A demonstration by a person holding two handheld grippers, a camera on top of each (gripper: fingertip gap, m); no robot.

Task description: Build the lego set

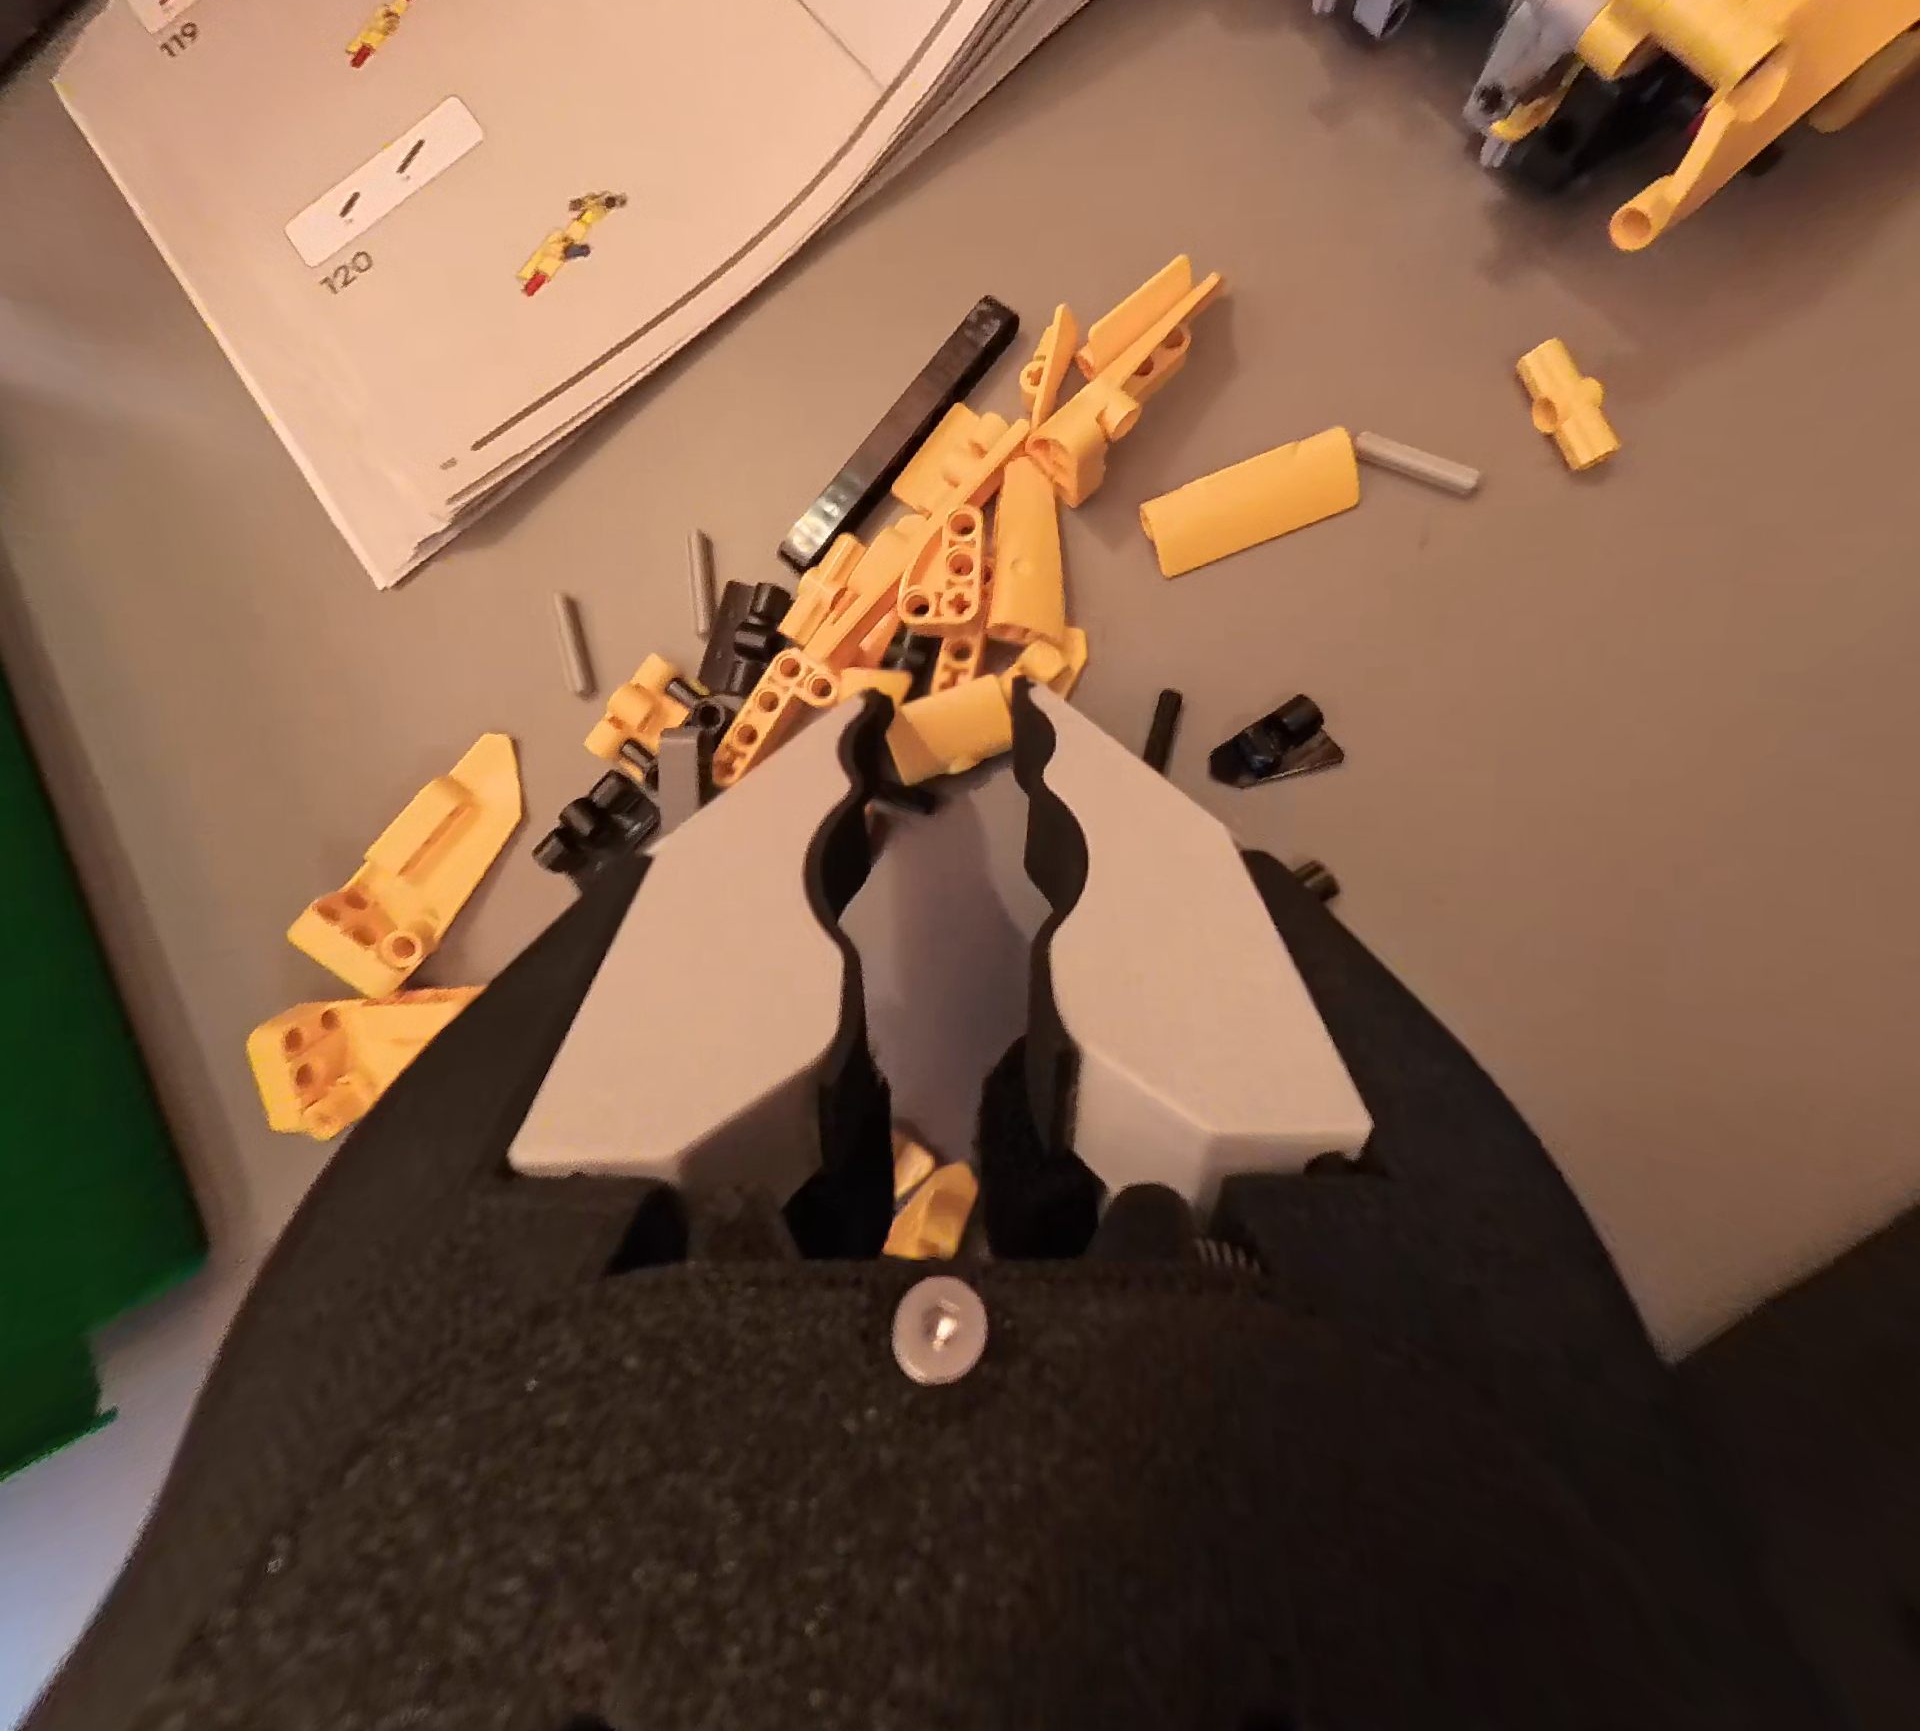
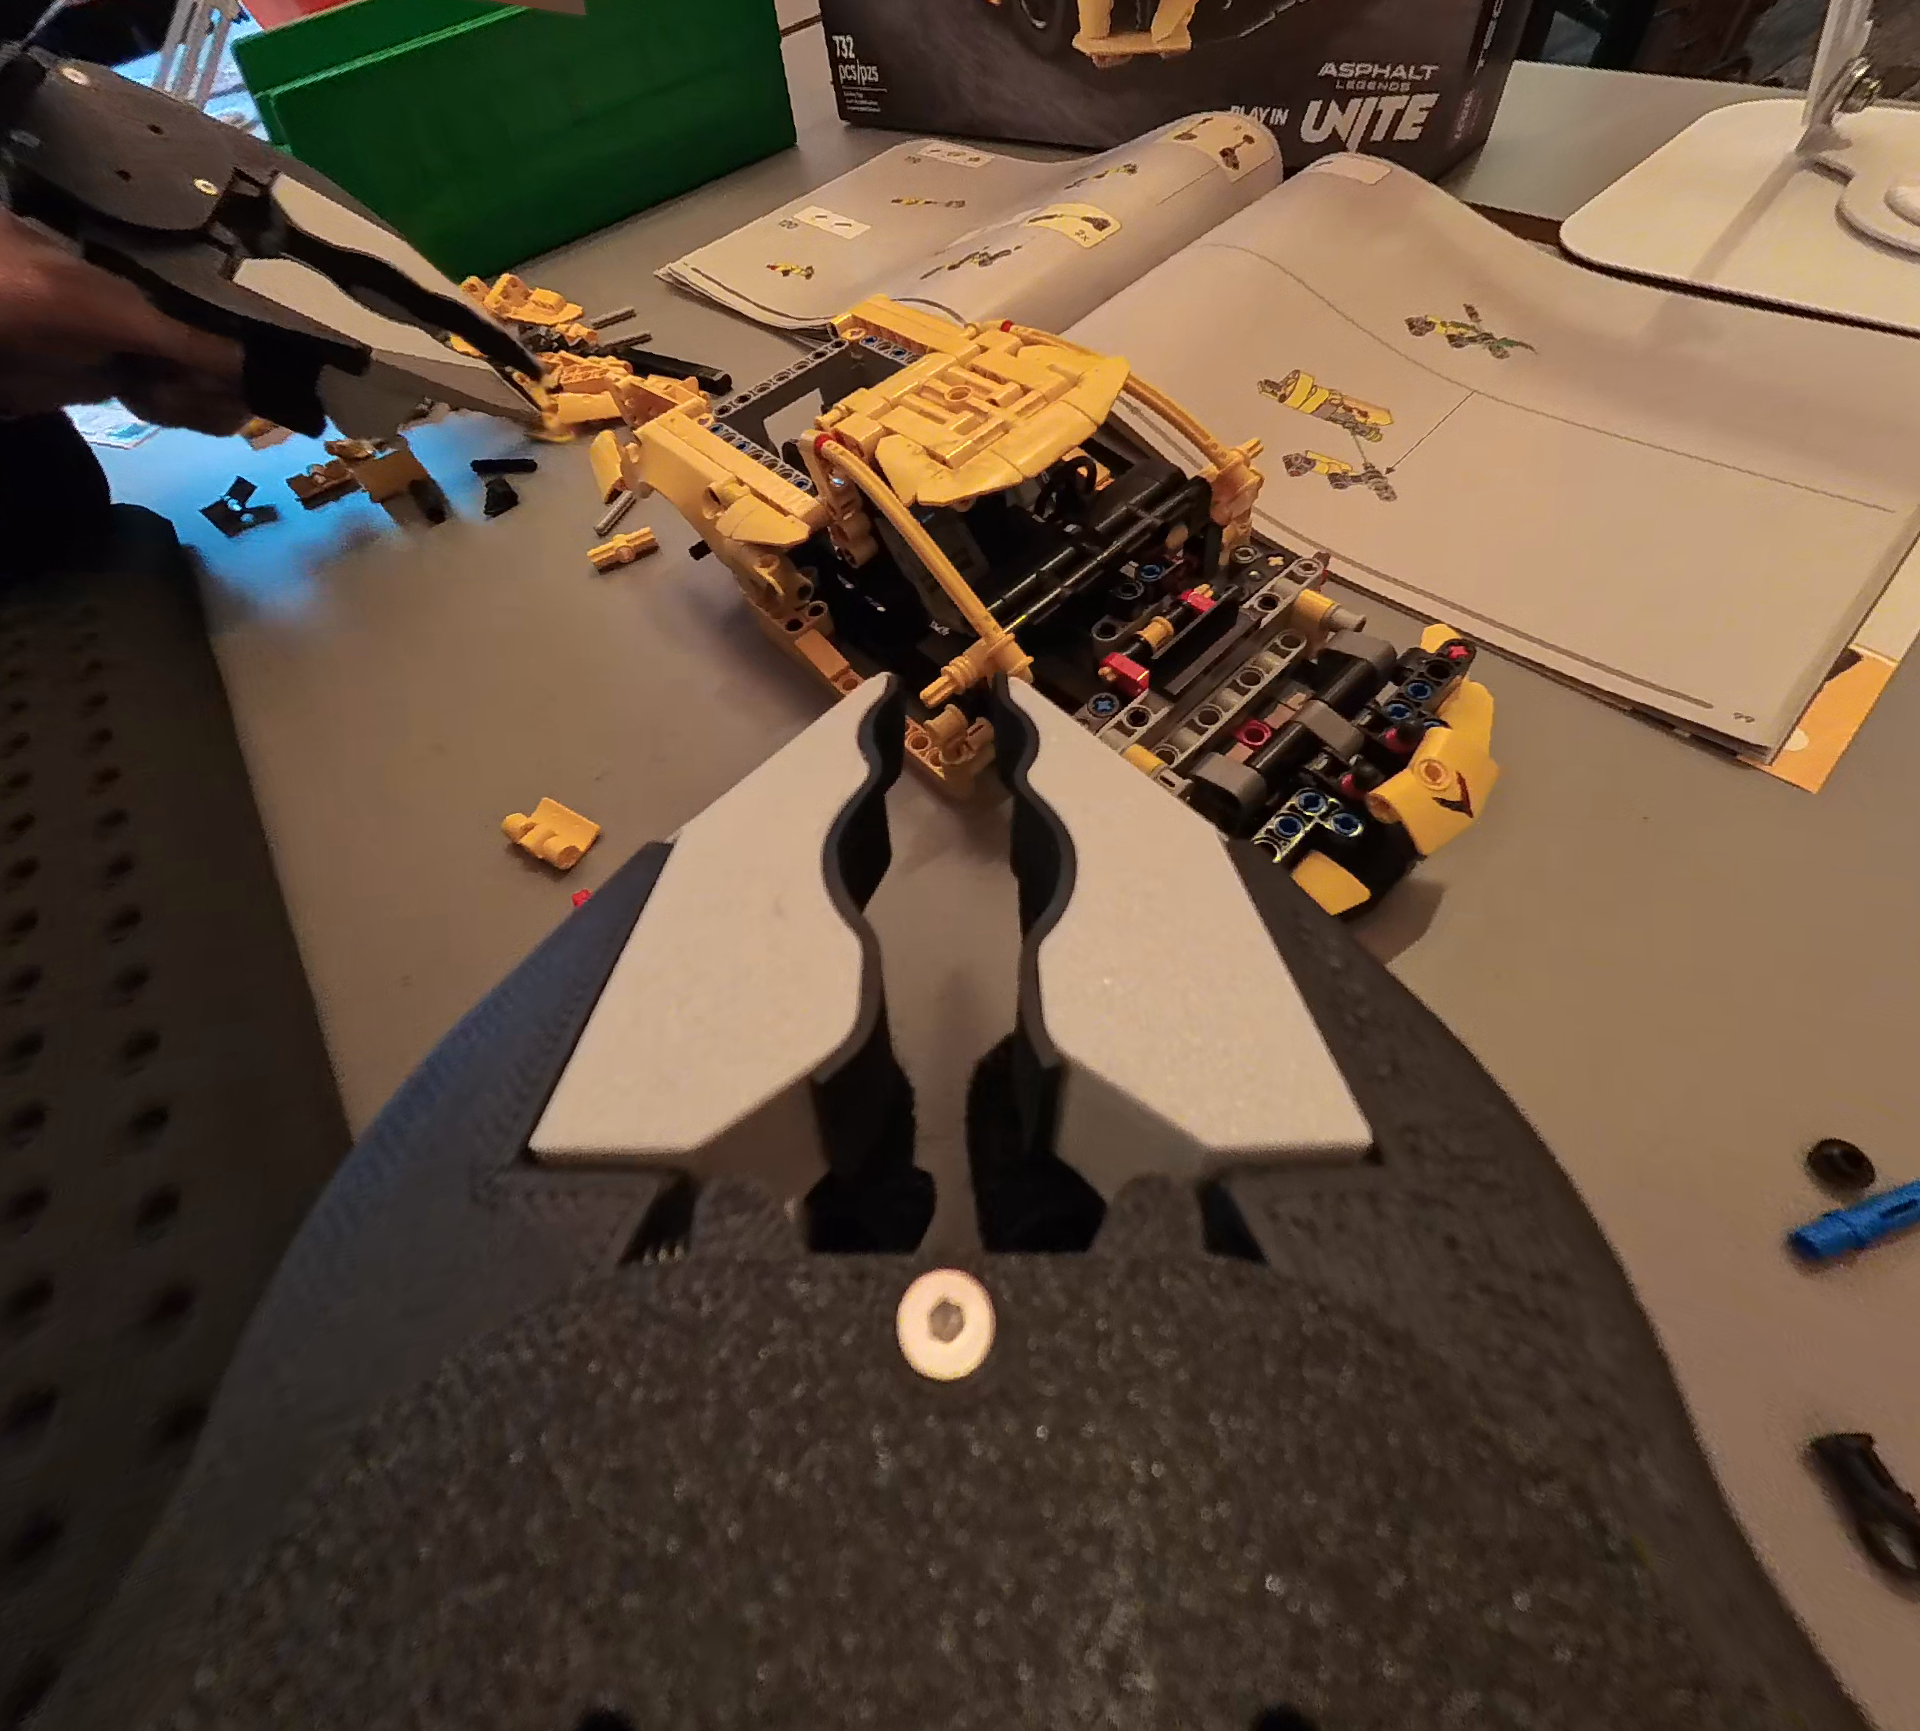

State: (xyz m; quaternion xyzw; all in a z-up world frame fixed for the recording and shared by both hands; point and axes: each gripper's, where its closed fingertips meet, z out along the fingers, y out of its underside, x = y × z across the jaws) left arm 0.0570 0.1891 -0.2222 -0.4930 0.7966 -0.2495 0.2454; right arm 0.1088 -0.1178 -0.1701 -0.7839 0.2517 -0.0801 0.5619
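Yellow car model (image 2: 997,538) maybe half built, nose and chassis bare. Left claw (image 1: 945,715) spread over loose-parts pile (image 1: 935,559); right claw (image 2: 943,702) spread, empty

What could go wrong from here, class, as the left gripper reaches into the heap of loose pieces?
1. The left gripper, jaws open, straddles a yellow piece in a tangled heap; closing may catch neighbouring pieces or scatter them.
2. The right gripper hovers at the half-built car, close to its thin yellow arch; a nudge might dislodge it.
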